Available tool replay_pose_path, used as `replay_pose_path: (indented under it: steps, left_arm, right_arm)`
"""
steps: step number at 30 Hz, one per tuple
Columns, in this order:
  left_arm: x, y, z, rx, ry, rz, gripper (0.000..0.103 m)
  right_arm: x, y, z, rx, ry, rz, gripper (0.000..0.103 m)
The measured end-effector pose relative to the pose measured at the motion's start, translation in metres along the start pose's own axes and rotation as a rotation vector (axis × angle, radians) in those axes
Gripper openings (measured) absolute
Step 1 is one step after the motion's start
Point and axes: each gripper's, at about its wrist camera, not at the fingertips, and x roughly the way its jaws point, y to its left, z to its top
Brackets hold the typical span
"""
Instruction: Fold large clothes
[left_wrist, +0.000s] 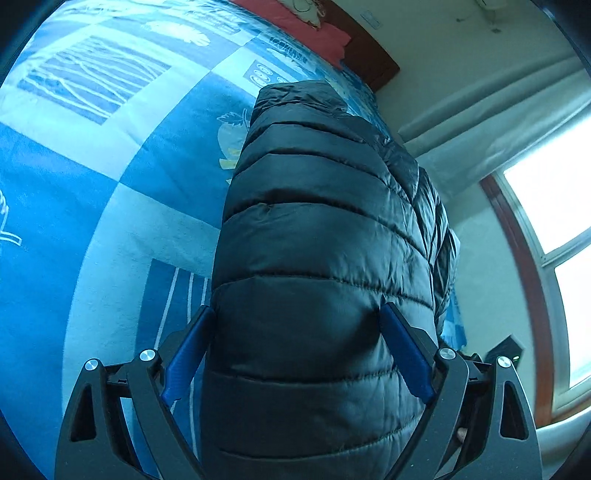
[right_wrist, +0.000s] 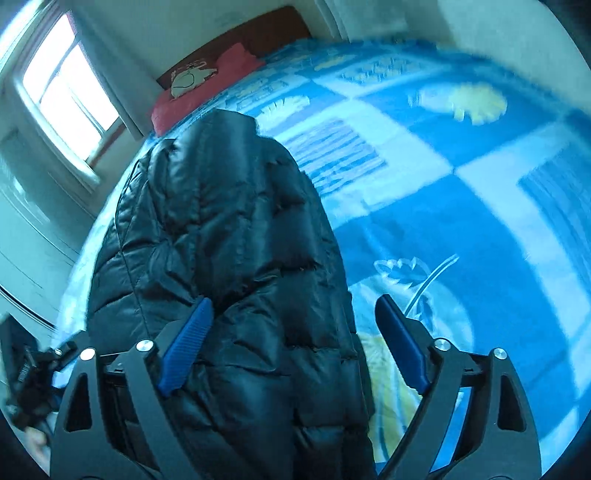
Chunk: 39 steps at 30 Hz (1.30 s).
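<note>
- A black puffer jacket (left_wrist: 317, 229) lies lengthwise on the bed (left_wrist: 92, 206), near the edge on the window (left_wrist: 554, 206) side, reaching toward the red pillow (right_wrist: 207, 88) at the head.
- The left gripper (left_wrist: 297, 354) has wide jaws astride the jacket's bulk; whether the pads press it I cannot tell.
- The right gripper (right_wrist: 293, 347) stands wide open, the jacket between its fingers, unpinched.

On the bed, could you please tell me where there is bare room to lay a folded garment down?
The blue patterned bedspread lies bare from the black puffer jacket across to its far side, up towards the red pillow. The window-side strip beside the jacket is narrow and crowded.
</note>
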Motion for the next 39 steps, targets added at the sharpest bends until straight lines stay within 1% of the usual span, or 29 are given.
replay_pose_path:
  steps: [1, 3, 6, 8, 11, 13, 15, 16, 17, 18, 20, 23, 26, 30, 36, 39]
  left_arm:
    - [0.002, 0.002, 0.0, -0.016, -0.003, -0.008, 0.09]
    - [0.006, 0.008, 0.0, -0.054, -0.004, -0.03, 0.092]
    - [0.016, 0.021, 0.0, -0.148, 0.02, -0.079, 0.095]
    - [0.024, 0.031, -0.001, -0.226, 0.047, -0.126, 0.097]
    - [0.028, 0.026, -0.001, -0.225, 0.045, -0.116, 0.097]
    - [0.03, 0.024, -0.001, -0.233, 0.049, -0.124, 0.097]
    - [0.03, 0.022, -0.002, -0.226, 0.053, -0.131, 0.097]
    - [0.029, 0.022, -0.003, -0.223, 0.051, -0.144, 0.096]
    - [0.028, 0.022, -0.004, -0.219, 0.051, -0.151, 0.096]
    - [0.028, 0.023, -0.006, -0.215, 0.053, -0.157, 0.095]
    - [0.028, 0.022, -0.007, -0.198, 0.06, -0.17, 0.095]
    - [0.025, 0.014, -0.005, -0.156, 0.057, -0.171, 0.095]
    - [0.018, 0.009, -0.001, -0.133, 0.039, -0.173, 0.095]
    - [0.01, 0.013, 0.011, -0.127, 0.016, -0.172, 0.095]
    - [-0.008, 0.026, 0.039, -0.128, -0.033, -0.152, 0.095]
    - [-0.016, 0.041, 0.054, -0.137, -0.062, -0.13, 0.095]
  right_arm:
    - [0.003, -0.006, 0.0, 0.029, 0.01, 0.032, 0.096]
    - [0.006, -0.012, 0.0, 0.045, 0.007, 0.063, 0.098]
    - [0.007, -0.009, -0.003, 0.03, -0.005, 0.065, 0.101]
    - [0.009, -0.01, -0.003, 0.03, -0.006, 0.072, 0.101]
    - [0.012, -0.008, -0.004, 0.025, -0.001, 0.078, 0.101]
    - [0.014, -0.005, -0.002, 0.013, 0.005, 0.088, 0.101]
    - [0.015, -0.001, -0.003, 0.002, 0.012, 0.116, 0.096]
    - [0.018, -0.001, -0.006, 0.015, 0.028, 0.162, 0.08]
    - [0.019, -0.001, -0.007, 0.029, 0.028, 0.181, 0.073]
    - [0.019, 0.0, -0.009, 0.025, 0.022, 0.191, 0.07]
    - [0.017, 0.002, -0.011, 0.019, 0.012, 0.21, 0.06]
    - [0.011, 0.013, -0.015, -0.02, -0.027, 0.214, 0.052]
    - [0.006, 0.025, -0.016, -0.045, -0.051, 0.242, 0.047]
    - [0.014, 0.045, -0.014, -0.071, -0.062, 0.291, 0.045]
    - [0.048, 0.08, -0.004, -0.086, -0.035, 0.34, 0.044]
    - [0.07, 0.099, 0.001, -0.095, -0.013, 0.358, 0.044]
